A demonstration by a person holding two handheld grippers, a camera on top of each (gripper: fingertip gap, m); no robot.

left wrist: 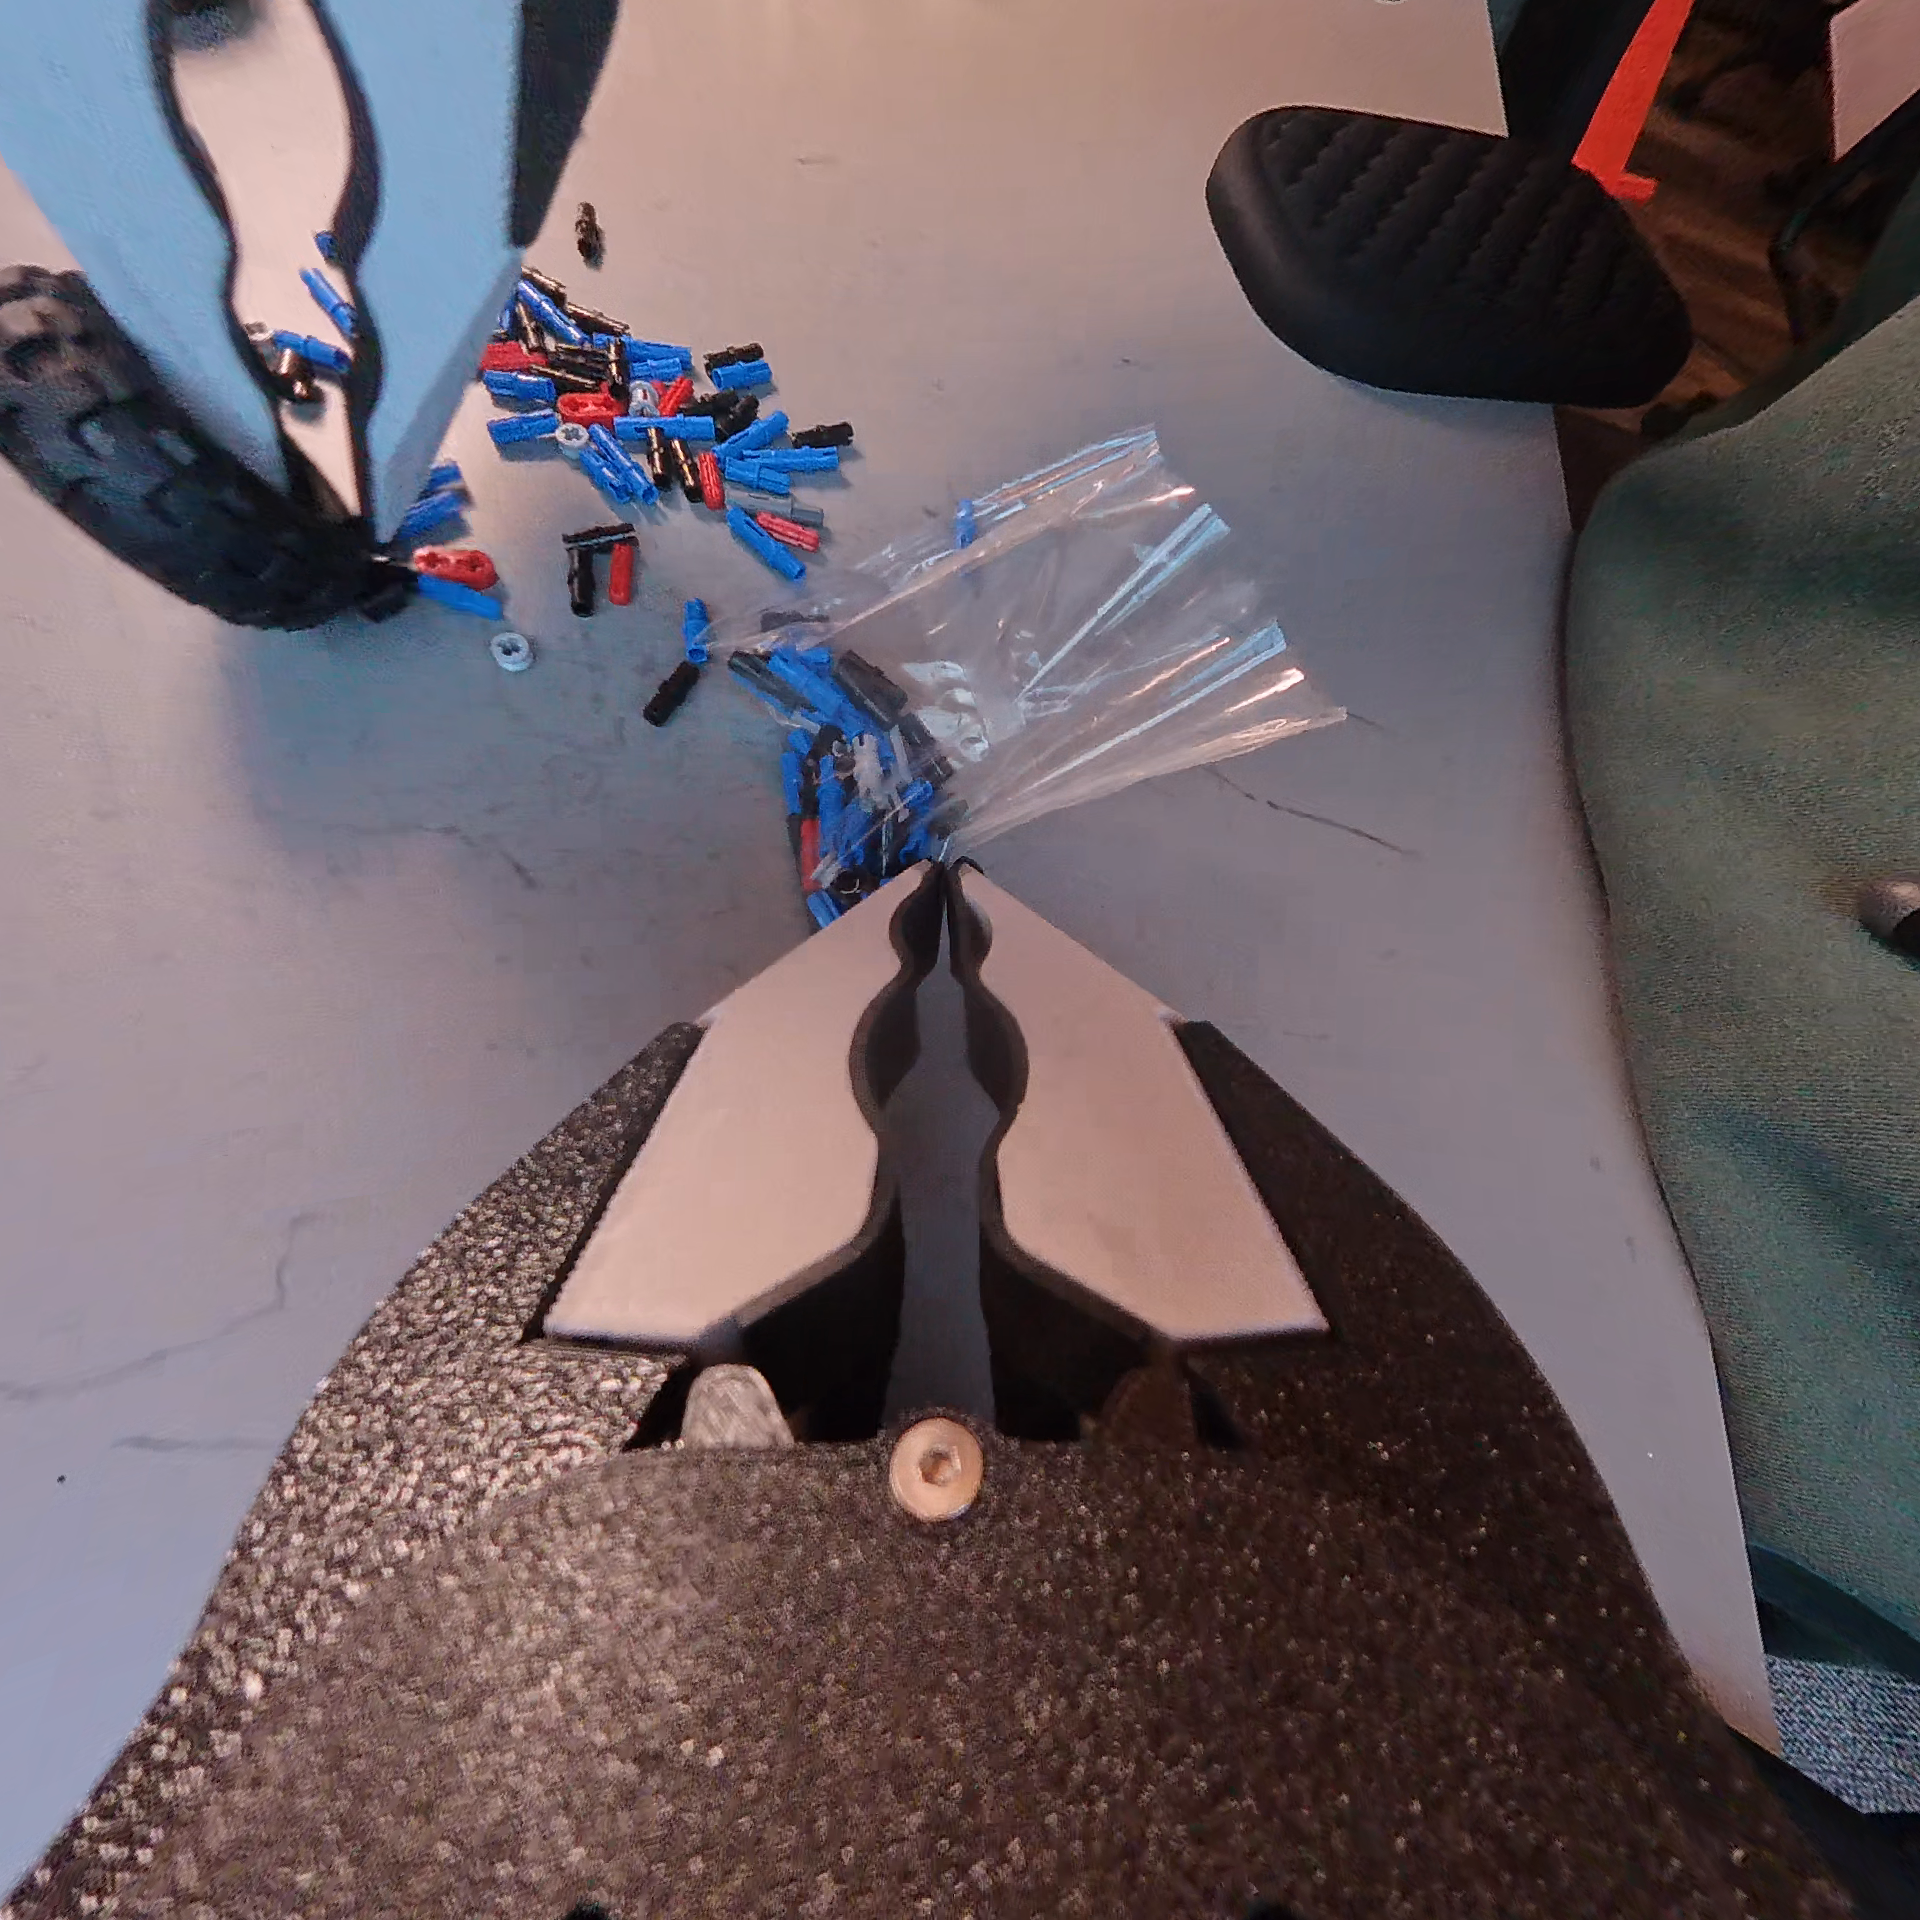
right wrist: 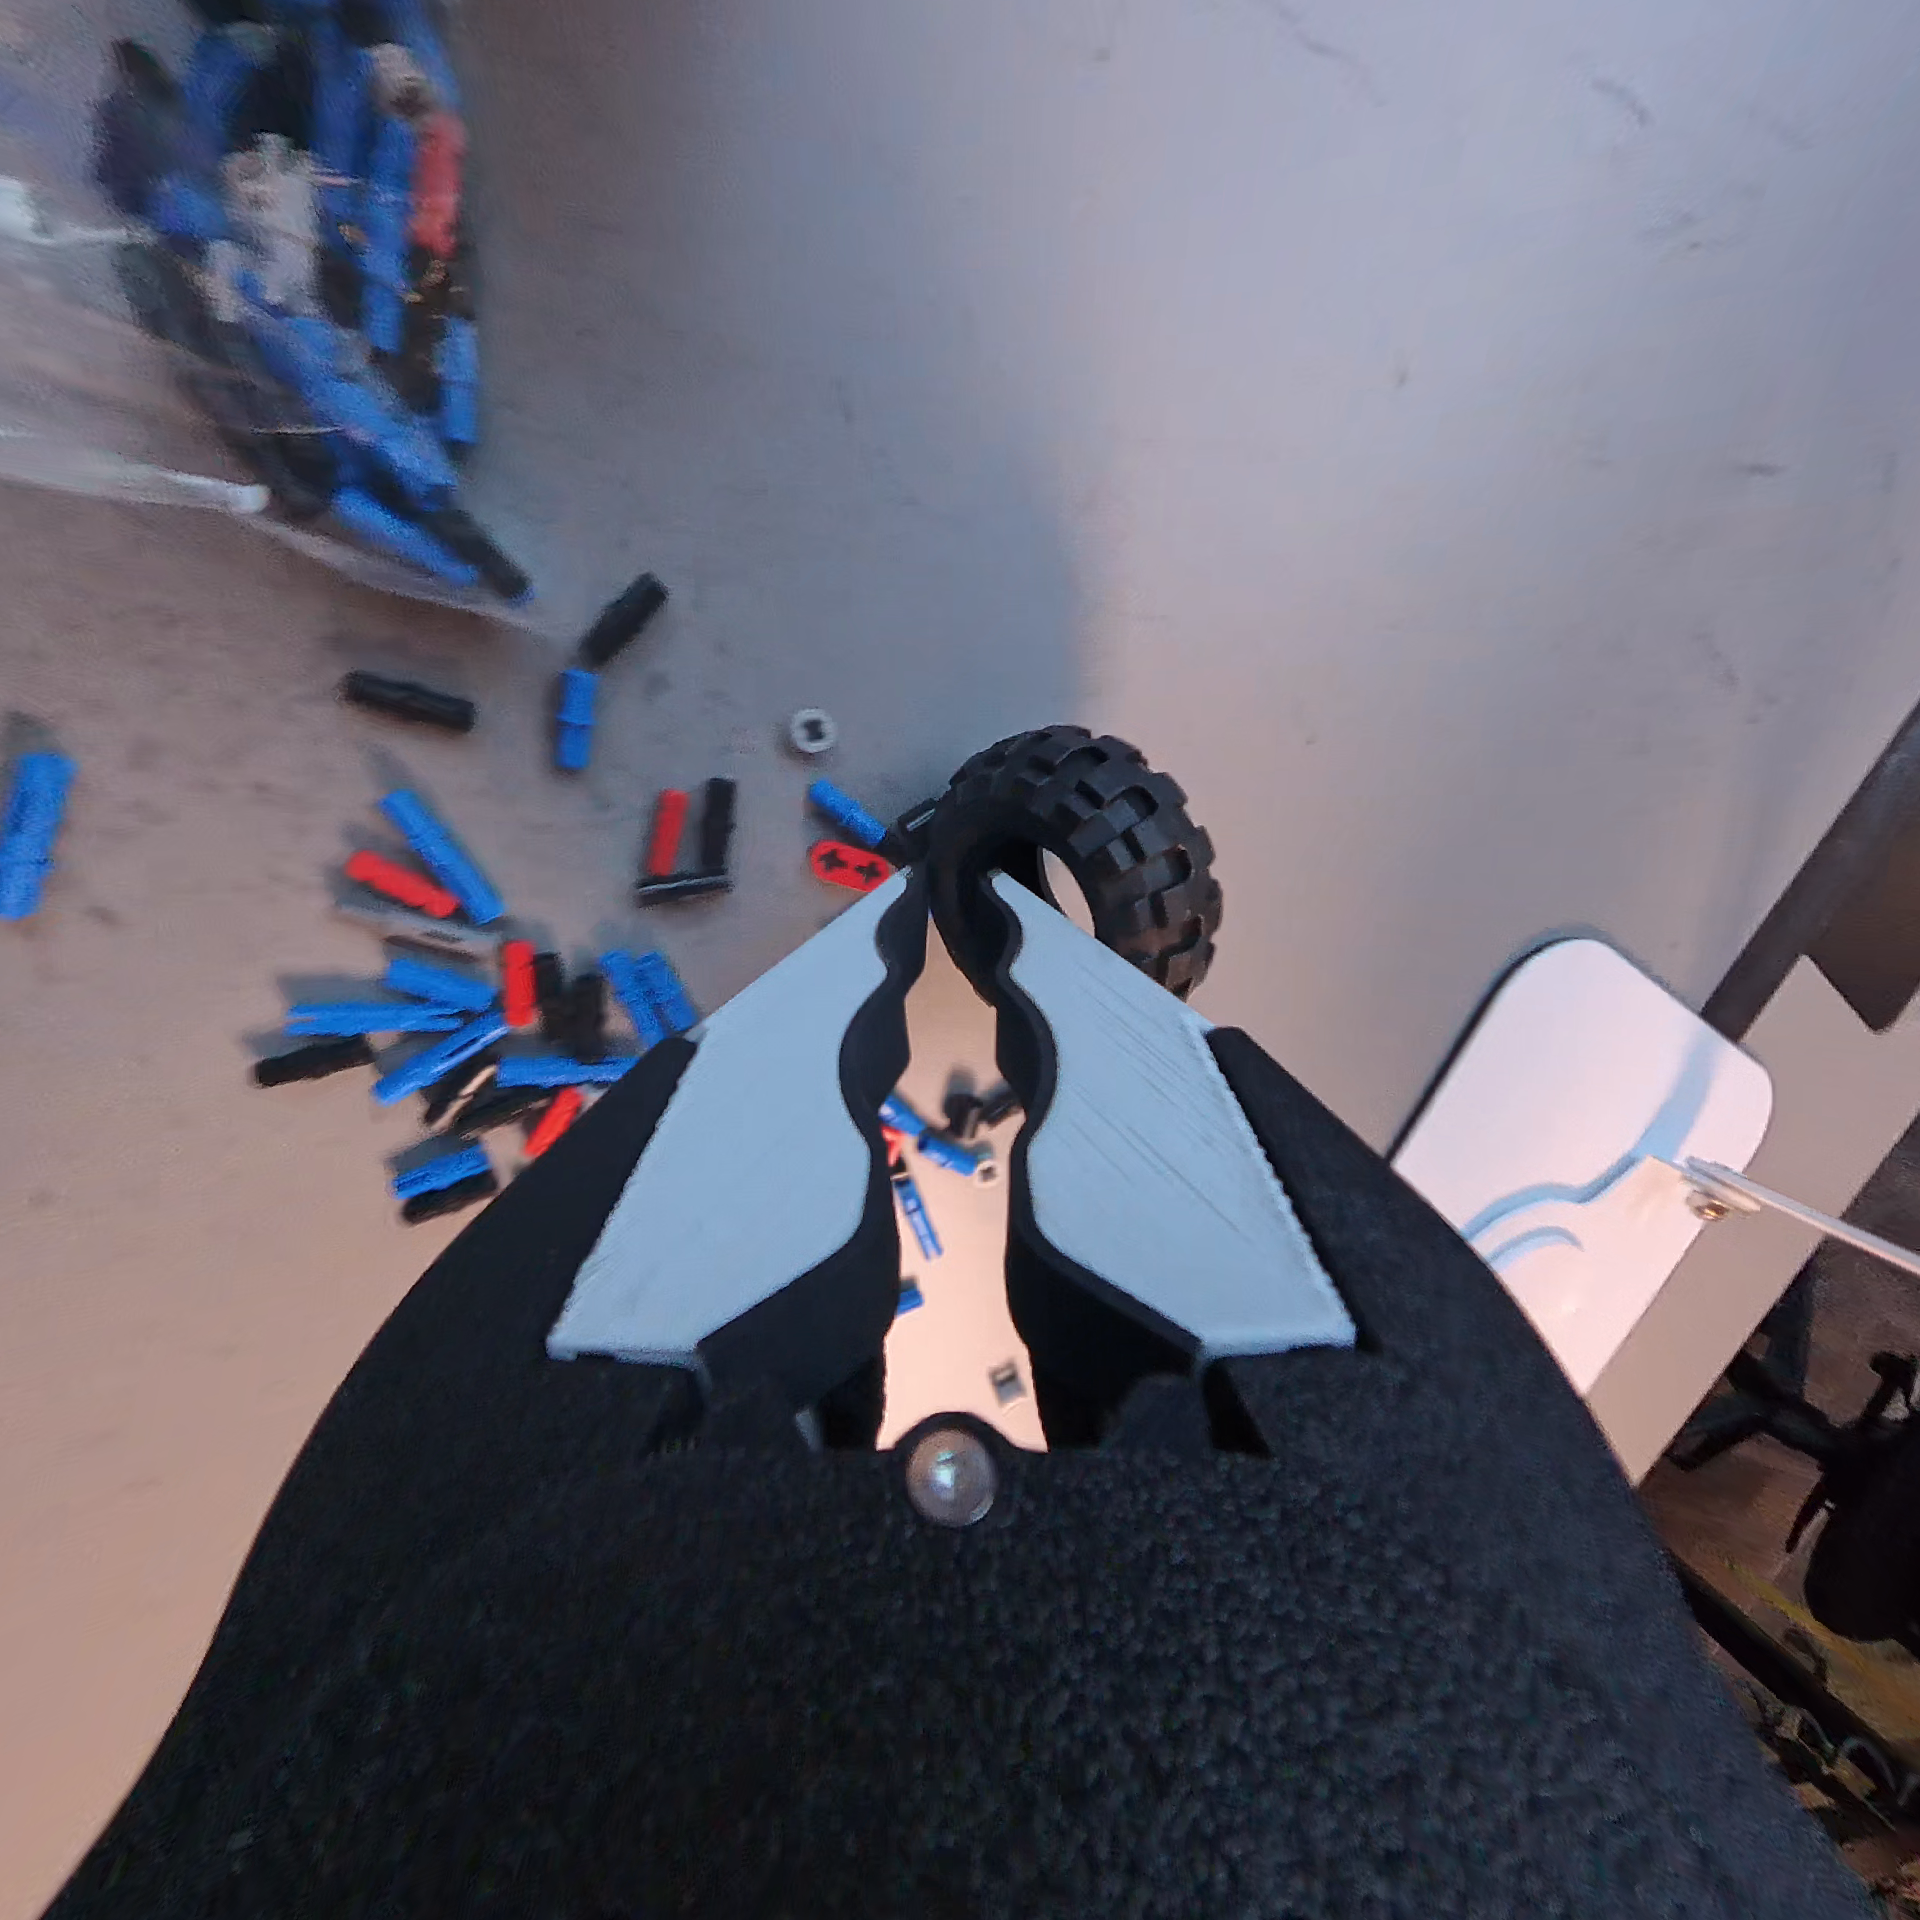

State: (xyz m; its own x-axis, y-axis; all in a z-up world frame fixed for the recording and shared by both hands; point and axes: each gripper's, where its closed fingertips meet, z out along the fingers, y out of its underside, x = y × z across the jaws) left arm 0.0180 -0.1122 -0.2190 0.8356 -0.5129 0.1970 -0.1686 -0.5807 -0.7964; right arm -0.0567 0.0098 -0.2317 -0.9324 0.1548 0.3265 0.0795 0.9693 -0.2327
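Counter: a pale grey counter (left wrist: 1039,208) with faint scuffs and dark scratch marks carries everything; its edge runs down the right of the left wrist view.
Room: beyond that edge stands a chair with a green cloth seat (left wrist: 1766,935) and a black armrest (left wrist: 1444,260). In the right wrist view a white panel (right wrist: 1579,1143) and dark metal framing show past the counter edge.
Left claw: the left claw (left wrist: 943,871) is clenched, its tips pinched together on the gathered end of a clear plastic bag (left wrist: 1060,665). The bag fans out ahead of the tips and lies on the counter.
Right claw: the right claw (right wrist: 951,883) grips a small black knobbly tyre (right wrist: 1091,842) by its wall, one finger outside it and one through the hole. The tyre stands upright at the tips, just above or on the counter; I cannot tell which. In the left wrist view this claw comes in at the upper left, with the tyre blurred beside it.
Bag contents: small blue, black and red plastic pins (left wrist: 862,769) are bunched in the bag close to the left claw's tips.
Loose parts: a spread of the same kind of loose pins (left wrist: 644,426) lies on the counter between the two claws, with a small grey ring (left wrist: 511,650) and a flat red link (right wrist: 850,862) near the tyre.
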